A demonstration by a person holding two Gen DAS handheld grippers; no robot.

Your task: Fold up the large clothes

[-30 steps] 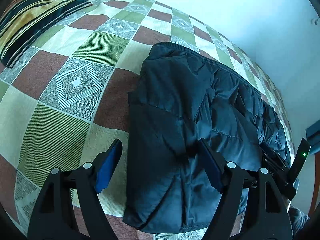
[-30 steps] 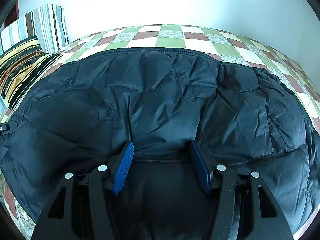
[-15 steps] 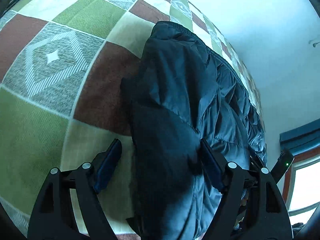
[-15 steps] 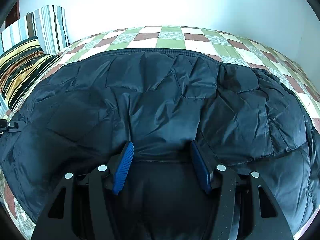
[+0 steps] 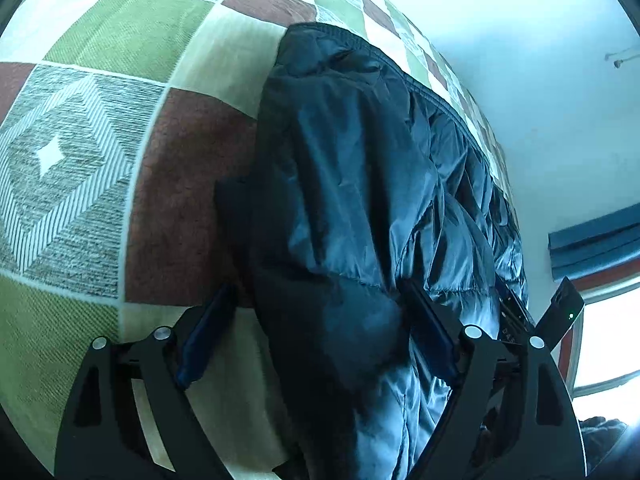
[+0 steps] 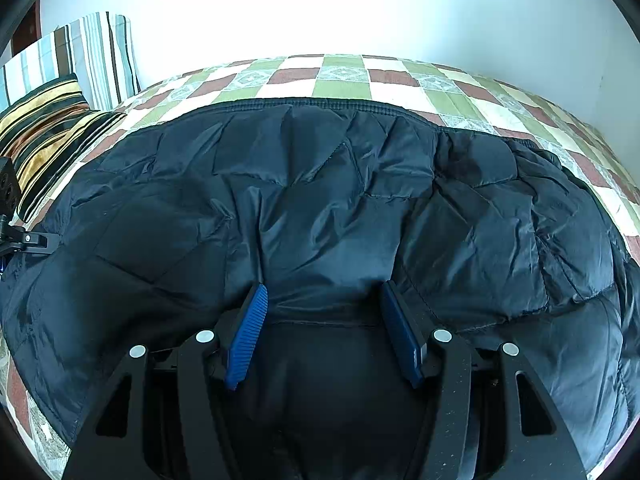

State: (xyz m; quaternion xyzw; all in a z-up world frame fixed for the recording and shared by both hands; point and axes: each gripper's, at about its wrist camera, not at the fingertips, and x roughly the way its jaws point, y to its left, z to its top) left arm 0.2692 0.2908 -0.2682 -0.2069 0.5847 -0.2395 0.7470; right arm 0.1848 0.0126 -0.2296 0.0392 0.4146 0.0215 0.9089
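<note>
A dark navy puffer jacket (image 6: 340, 208) lies spread on a checked bedspread (image 6: 344, 80). My right gripper (image 6: 322, 304) is open at the jacket's near edge, with the dark fabric bunched between its blue pads. In the left wrist view the jacket (image 5: 360, 200) shows from its left end. My left gripper (image 5: 316, 324) is open and straddles the jacket's left edge, one finger on the bedspread (image 5: 80, 152), the other on the fabric. The left gripper's body (image 6: 16, 236) shows at the left rim of the right wrist view.
Two striped pillows (image 6: 60, 92) stand at the bed's far left against a white wall. A window with a blue blind (image 5: 596, 236) is at the right in the left wrist view. The right gripper's body (image 5: 560, 312) shows there too.
My left gripper has tilted and moved closer onto the jacket's left edge, so the jacket now fills more of its view. The right gripper has stayed still.
</note>
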